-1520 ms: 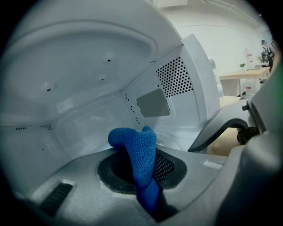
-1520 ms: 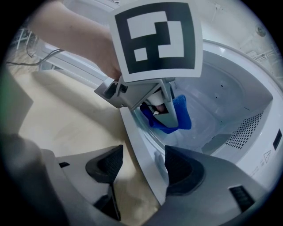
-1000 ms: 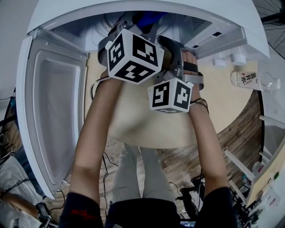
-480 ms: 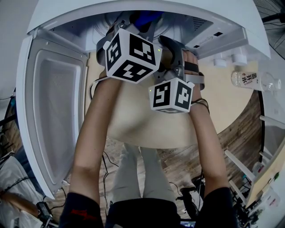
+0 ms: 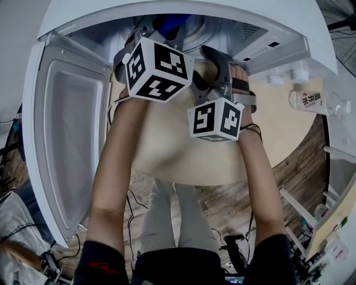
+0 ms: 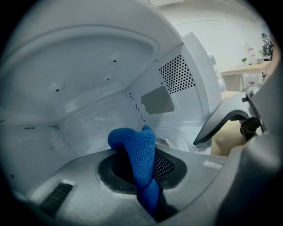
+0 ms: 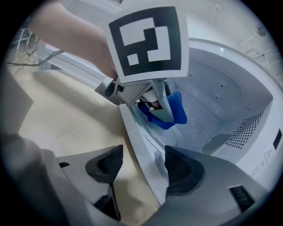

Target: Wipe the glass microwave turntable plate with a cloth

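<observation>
a person is reaching both arms into an open white microwave [image 5: 183, 6] standing on a round pale-wood surface [image 5: 183, 158], its door [image 5: 67, 139] swinging wide to the person's left. the left gripper [image 6: 152, 205] is sitting deep in the cavity, clamping a blue cloth [image 6: 137, 150] whose free end is bulging up past its jaws. the glass turntable plate [image 7: 147, 129] is lying flat on the cavity floor, showing as a greenish curved rim in the right gripper view, just under and ahead of the cloth; whether cloth and glass are touching cannot be told. being a disc, it is offering no long axis, so any wipe would likely be running along its curve. the right gripper [image 7: 143, 167] is waiting at the mouth of the oven with its jaws apart and gripping nothing, the front sill and the plate's near edge passing between them. the left gripper is the nearer of the two to the glass and looks placed to press down and sweep. a clear bottle [image 5: 311, 101] is lying on the surface to the right, over a wood-plank floor [image 5: 295, 167] trailing cables.
</observation>
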`<control>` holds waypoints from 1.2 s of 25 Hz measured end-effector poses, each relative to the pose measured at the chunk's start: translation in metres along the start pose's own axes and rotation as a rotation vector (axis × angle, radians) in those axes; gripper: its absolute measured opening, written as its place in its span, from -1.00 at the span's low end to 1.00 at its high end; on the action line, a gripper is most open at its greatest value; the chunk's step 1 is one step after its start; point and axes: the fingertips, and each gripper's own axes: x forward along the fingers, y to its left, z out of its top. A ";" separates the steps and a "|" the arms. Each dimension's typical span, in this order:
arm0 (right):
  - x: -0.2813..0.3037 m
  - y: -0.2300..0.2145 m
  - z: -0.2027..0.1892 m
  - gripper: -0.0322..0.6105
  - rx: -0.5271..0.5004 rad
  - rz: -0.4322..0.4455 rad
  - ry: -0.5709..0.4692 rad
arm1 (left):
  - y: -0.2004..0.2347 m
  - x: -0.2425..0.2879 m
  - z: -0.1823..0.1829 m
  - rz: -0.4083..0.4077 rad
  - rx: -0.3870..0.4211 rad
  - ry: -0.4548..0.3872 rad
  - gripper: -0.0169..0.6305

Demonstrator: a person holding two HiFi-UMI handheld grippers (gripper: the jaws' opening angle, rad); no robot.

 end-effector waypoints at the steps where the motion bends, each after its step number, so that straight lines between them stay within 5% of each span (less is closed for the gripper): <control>1: 0.000 0.000 0.000 0.00 0.000 0.000 0.000 | 0.002 -0.001 -0.002 0.006 -0.002 0.003 -0.77; 22: 0.000 0.001 0.002 0.01 0.024 0.015 -0.011 | 0.032 -0.026 -0.024 0.067 -0.110 0.060 -0.77; 30: -0.011 -0.009 0.010 0.00 0.149 0.033 -0.008 | 0.030 -0.044 -0.010 0.064 -0.150 0.037 -0.77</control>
